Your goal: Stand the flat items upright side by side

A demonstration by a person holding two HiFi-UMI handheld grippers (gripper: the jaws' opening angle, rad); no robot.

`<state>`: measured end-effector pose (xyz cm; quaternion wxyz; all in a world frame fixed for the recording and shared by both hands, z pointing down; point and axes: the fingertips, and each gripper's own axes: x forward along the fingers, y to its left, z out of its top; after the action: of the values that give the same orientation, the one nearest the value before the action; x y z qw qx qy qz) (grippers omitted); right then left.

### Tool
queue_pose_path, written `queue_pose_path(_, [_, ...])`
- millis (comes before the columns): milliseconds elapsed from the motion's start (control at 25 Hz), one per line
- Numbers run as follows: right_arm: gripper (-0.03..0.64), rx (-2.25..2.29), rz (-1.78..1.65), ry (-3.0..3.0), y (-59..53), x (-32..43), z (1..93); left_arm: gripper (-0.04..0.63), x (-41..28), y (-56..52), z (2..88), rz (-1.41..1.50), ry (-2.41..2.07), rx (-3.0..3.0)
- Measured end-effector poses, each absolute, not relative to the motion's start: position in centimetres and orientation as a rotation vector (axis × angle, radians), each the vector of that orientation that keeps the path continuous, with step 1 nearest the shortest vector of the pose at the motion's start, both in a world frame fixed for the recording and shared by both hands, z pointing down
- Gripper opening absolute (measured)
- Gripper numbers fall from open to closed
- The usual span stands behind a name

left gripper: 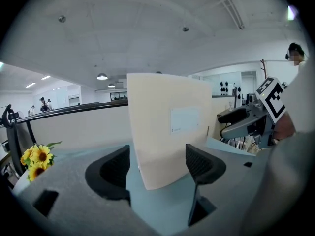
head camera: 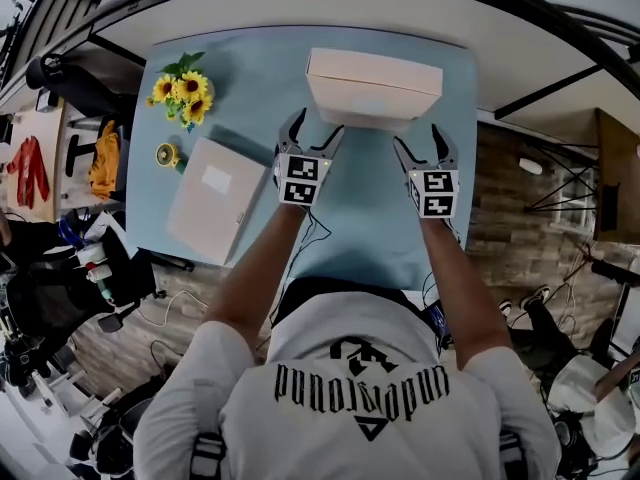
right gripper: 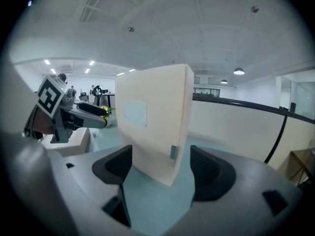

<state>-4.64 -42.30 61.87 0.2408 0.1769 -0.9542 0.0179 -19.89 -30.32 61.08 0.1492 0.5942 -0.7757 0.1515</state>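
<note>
A cream box file (head camera: 372, 86) stands upright at the far middle of the blue table (head camera: 380, 228). A second cream file (head camera: 212, 198) with a white label lies flat at the left. My left gripper (head camera: 318, 128) is open just in front of the standing file's near left corner. My right gripper (head camera: 418, 140) is open off its near right corner. In the left gripper view the file's edge (left gripper: 170, 127) rises beyond the spread jaws of the left gripper (left gripper: 160, 163), untouched. The right gripper view shows the file (right gripper: 155, 127) the same way, past the open right gripper (right gripper: 160, 168).
A bunch of sunflowers (head camera: 182, 93) and a small yellow roll (head camera: 167, 154) sit at the table's far left, near the flat file. A dark rail runs behind the table. Chairs and clutter stand on the floor at the left.
</note>
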Motion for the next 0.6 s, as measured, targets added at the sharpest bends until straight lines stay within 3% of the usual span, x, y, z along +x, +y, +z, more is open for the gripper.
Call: queue_pose_path(600, [0.360, 0.274, -0.006, -2.848, -32.6, 0.9, 50.6, 0.364, -10.7, -23.6, 49.5, 0.284, -2.386, 1.768])
